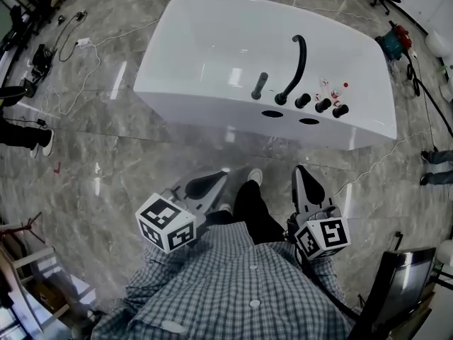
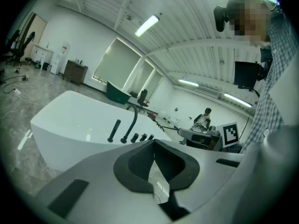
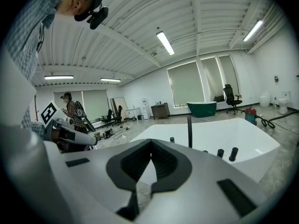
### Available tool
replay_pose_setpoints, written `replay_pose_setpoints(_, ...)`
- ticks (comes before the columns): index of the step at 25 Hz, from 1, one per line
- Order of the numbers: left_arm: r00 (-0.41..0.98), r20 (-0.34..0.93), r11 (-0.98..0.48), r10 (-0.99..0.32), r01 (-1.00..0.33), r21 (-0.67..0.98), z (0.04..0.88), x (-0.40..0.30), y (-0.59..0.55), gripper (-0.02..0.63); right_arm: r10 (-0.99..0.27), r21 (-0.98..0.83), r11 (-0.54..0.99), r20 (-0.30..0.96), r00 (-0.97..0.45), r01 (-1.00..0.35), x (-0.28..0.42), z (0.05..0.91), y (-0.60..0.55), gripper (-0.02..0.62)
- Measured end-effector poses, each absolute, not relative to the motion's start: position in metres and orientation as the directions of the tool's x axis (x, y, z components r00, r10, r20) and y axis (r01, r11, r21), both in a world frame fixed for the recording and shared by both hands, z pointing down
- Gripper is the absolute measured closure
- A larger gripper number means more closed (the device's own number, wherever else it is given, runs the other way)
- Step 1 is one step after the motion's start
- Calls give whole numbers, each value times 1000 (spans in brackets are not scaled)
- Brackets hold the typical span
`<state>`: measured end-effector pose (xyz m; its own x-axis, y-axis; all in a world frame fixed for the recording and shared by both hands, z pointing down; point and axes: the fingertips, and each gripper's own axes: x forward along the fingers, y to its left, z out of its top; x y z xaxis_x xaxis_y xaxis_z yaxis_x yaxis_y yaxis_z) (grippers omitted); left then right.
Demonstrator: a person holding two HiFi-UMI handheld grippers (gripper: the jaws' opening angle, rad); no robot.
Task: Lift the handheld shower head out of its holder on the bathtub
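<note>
The handheld shower head [image 1: 260, 85], a slim black rod, stands upright in its holder on the near deck of the white bathtub [image 1: 212, 48]. It is left of the curved black spout [image 1: 297, 66] and three black knobs [image 1: 323, 105]. My left gripper [image 1: 212, 183] and right gripper [image 1: 304, 178] hover over the floor well short of the tub, both shut and holding nothing. The left gripper view shows the shower head [image 2: 114, 130] beyond the left gripper [image 2: 154, 146]. In the right gripper view its top [image 3: 172, 139] shows just above the right gripper [image 3: 151, 143].
Grey marble floor [image 1: 106, 140] lies between me and the tub. Cables [image 1: 78, 44] trail at the far left and by the tub's right end. A dark chair [image 1: 400, 282] stands at my right. A person [image 3: 71, 110] stands in the background of the right gripper view.
</note>
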<state>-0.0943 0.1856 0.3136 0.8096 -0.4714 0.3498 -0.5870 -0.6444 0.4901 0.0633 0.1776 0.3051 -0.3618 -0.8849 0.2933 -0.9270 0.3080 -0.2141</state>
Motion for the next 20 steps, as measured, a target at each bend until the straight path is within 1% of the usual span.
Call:
replay_pose_setpoints(14,759,349,-611,-550,-651,451,297,-8,61,597,-863,-223,389,252,-438,-894,148,298,50,580)
replay_pose_setpoints(18,732,354,-580,-582,-679,449,297,13,46,597,-846,-241,404,269,-460,-883,170,305,26,580)
replay_pose_setpoints(20,725,369,-571,-582,-687,449,299,12,43,597,-835,-252,415,277,-476,-874,169,306,14,580)
